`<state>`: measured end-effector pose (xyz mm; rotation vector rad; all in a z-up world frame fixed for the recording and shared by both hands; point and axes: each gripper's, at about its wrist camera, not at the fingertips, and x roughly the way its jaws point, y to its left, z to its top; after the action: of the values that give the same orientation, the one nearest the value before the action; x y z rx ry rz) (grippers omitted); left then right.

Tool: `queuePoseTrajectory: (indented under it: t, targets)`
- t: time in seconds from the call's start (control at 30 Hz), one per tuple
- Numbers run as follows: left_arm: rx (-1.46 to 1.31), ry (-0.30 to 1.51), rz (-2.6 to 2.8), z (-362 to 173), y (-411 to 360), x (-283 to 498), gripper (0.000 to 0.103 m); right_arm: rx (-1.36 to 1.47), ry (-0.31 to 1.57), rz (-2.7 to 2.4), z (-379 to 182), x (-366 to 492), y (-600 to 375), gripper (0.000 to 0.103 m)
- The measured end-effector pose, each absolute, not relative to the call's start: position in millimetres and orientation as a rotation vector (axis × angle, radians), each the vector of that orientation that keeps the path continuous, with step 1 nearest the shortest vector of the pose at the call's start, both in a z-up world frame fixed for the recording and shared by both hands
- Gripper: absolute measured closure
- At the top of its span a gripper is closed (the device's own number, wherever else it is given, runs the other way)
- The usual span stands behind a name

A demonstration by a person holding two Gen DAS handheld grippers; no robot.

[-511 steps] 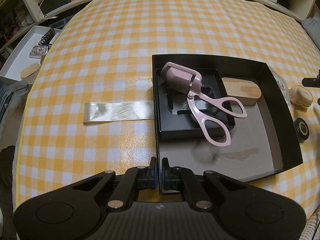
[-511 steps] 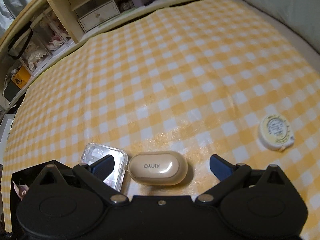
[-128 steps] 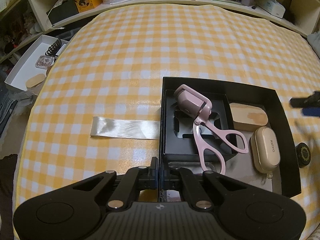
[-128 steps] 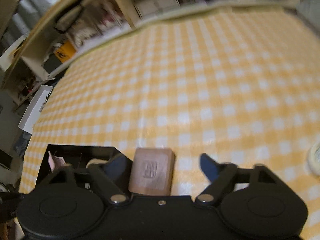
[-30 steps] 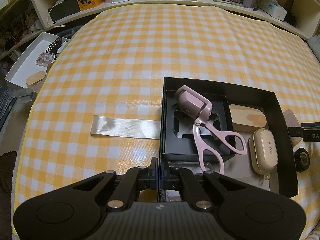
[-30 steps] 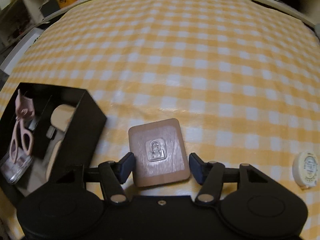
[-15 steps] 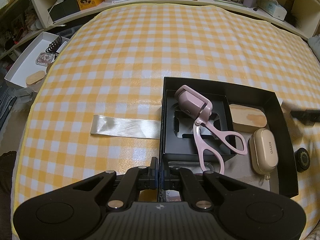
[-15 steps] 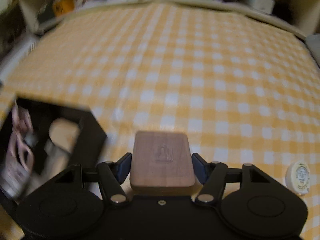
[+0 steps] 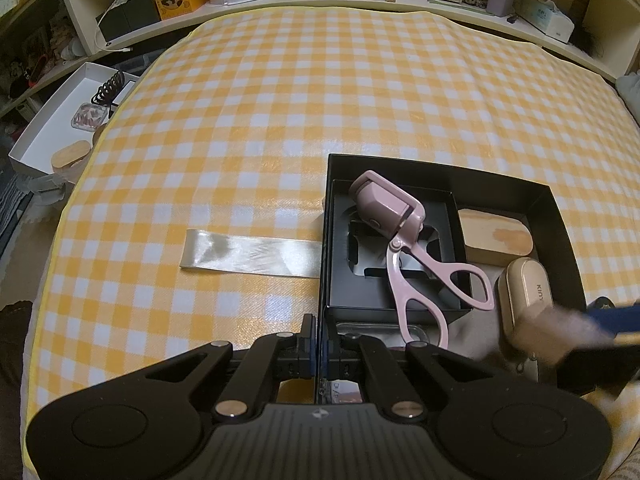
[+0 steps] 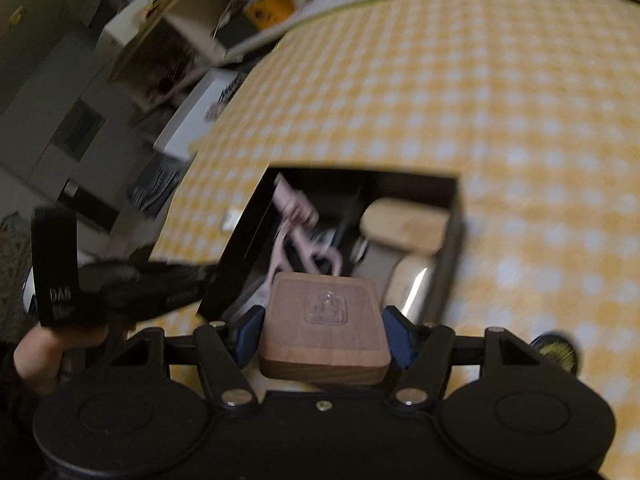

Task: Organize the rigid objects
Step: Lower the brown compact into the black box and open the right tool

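- The brown, rounded-square wooden block with an embossed emblem [image 10: 325, 326] sits clamped between the blue pads of the right gripper [image 10: 324, 330], whose jaws are closed to the block's width; it hangs in the air over the near right part of the black cardboard box [image 10: 240, 236].
- A second ago this block lay flat on the yellow-and-white checked tablecloth [image 9: 280, 100] just right of the box, with the jaws spread either side of it. It is now lifted and carried across the box wall, so the pick is done and only the drop remains, I judge.
- In the left wrist view the block shows as a brown blur [image 9: 560, 328] over the beige earbud case [image 9: 524, 300], which half a second ago was uncovered.
- Below lie the pink plastic eyelash curler [image 9: 404, 240] on the black inner tray [image 9: 340, 276] and the light wooden oval lid [image 9: 496, 236] at the far right.
- Seventeen seconds ago the box held only the curler and the lid; the case is in since.
- The left gripper [image 9: 318, 354] is closed on the box's near left wall, as in every earlier frame, steadying it.
- The silver ribbon strip [image 9: 248, 256] on the cloth to the left has not moved.
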<state>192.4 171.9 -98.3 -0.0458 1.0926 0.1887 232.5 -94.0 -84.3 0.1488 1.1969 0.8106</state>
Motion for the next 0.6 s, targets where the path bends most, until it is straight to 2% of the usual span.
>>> queuePoseTrajectory:
  t: [0.33,0.37,0.43,0.6]
  targets:
    - [-0.047,1.093,0.189,-98,171,191,0.1,-0.004,1.167,0.707,-107,220,-57,0.037]
    - [-0.048,1.093,0.188,-98,172,192,0.1,-0.009,1.163,0.694,-108,219,-54,0.036]
    - [-0.047,1.093,0.187,-98,172,193,0.1,0.004,1.177,0.693,-108,219,-55,0.02]
    - [-0.046,1.092,0.189,-98,171,191,0.1,0.042,1.204,0.685,-104,222,-63,0.021]
